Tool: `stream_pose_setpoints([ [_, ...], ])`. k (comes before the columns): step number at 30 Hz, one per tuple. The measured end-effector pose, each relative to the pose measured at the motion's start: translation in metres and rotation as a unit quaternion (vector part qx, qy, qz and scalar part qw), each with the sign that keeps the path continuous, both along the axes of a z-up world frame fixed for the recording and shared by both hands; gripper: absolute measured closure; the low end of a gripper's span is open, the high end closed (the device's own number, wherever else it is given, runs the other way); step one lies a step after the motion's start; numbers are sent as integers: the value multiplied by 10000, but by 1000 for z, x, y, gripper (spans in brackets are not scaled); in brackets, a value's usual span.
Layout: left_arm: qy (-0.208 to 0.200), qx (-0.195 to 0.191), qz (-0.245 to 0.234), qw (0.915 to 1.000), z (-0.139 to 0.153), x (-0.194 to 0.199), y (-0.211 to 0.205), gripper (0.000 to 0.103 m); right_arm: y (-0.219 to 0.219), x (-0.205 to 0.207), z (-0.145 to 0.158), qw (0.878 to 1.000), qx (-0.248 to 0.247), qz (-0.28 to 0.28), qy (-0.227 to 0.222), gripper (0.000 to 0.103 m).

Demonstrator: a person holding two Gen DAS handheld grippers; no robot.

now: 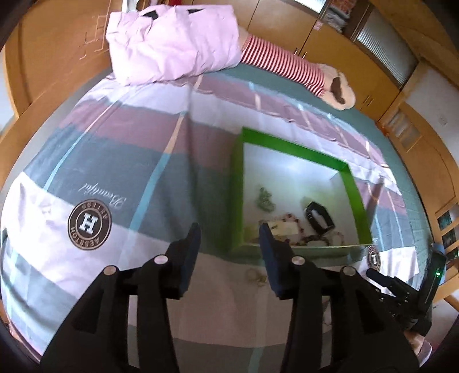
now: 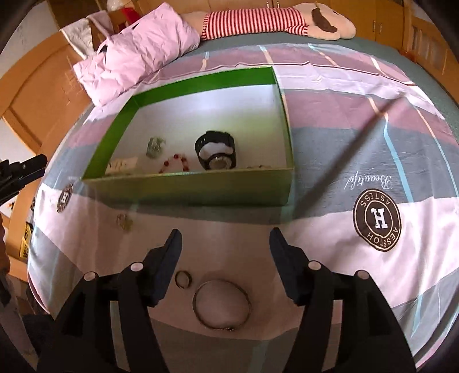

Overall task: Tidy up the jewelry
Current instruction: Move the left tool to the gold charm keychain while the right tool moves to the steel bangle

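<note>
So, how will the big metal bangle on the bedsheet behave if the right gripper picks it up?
The bangle looks like a thin rigid hoop, so it probably keeps its shape. Its smooth metal may slip between the pads. Lying flat on the soft bedsheet, its edge may be hard to catch.

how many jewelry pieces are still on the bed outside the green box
3: a bangle and a small ring between the right tool's fingers, and a pale chain near the box's front left corner. More may be hidden.

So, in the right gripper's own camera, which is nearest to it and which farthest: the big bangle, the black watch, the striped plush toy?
From the right gripper:
1. Bangle, on the bedcover just beneath the open jaws.
2. Black watch, inside the green box, farther up the bed.
3. Striped plush toy, at the bed's far end.
</note>
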State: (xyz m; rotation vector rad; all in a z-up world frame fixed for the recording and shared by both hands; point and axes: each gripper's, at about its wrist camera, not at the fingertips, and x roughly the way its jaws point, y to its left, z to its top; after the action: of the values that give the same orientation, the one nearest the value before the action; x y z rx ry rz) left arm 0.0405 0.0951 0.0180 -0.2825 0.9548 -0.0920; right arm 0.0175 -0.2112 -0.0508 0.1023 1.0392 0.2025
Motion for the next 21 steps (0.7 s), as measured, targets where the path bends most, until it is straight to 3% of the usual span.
stream_pose_setpoints([
  [5,212,126,-325,9992,-12,-4,-22,54,8,-3,-7,9990,-376,187,146,39],
  [12,785,323,-1080,9905,-47,-8,-70,54,17,-10,-27,9938,-833,553,486,39],
  [15,940,388,-1142,9882,-58,-4,-81,54,30,-19,-34,9890,-836,1079,570,39],
  [18,1100,268,-1137,9870,-66,0,-87,53,44,-26,-38,9857,-881,1358,460,39],
  [21,1209,94,-1024,9873,-70,4,-84,45,59,-29,-43,9832,-974,1543,114,39],
])
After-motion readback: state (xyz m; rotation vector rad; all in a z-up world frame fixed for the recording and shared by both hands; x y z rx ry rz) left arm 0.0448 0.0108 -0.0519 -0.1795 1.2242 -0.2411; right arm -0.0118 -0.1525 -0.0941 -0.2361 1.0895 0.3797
